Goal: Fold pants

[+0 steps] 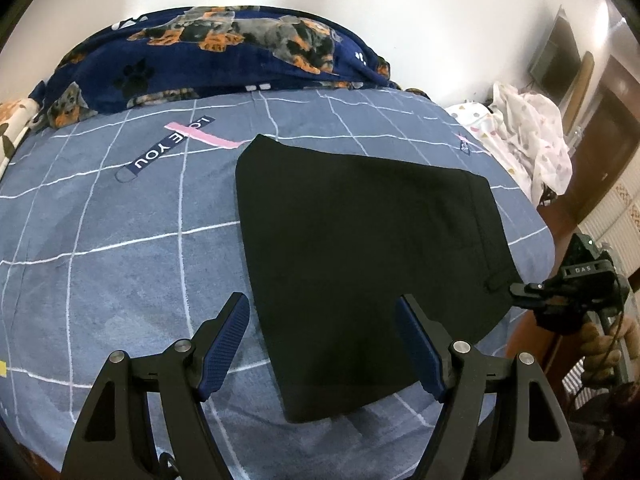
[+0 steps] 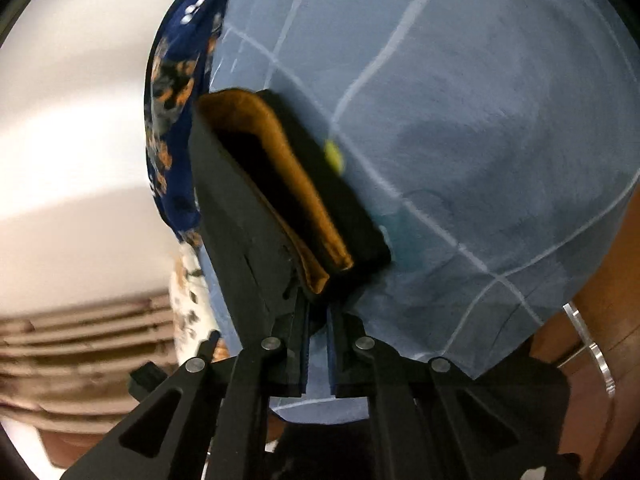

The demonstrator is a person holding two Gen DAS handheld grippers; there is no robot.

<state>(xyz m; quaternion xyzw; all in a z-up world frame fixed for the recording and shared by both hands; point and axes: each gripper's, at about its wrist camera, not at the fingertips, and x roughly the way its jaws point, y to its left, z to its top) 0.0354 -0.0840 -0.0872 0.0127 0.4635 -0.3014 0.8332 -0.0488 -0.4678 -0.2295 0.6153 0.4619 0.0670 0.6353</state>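
Black pants (image 1: 360,256) lie folded flat on the blue checked bed sheet (image 1: 120,232). My left gripper (image 1: 322,344) is open above their near edge, one finger over the sheet, the other over the cloth, holding nothing. My right gripper (image 1: 520,292) is at the pants' right edge by the waistband. In the right wrist view my right gripper (image 2: 318,312) is shut on the waistband of the pants (image 2: 248,216), which open out and show an orange-brown lining (image 2: 296,184).
A dark blue dog-print blanket (image 1: 224,52) is bunched along the far edge of the bed. White patterned cloth (image 1: 528,140) lies at the far right. The bed's right edge drops off near my right gripper. A wall stands behind.
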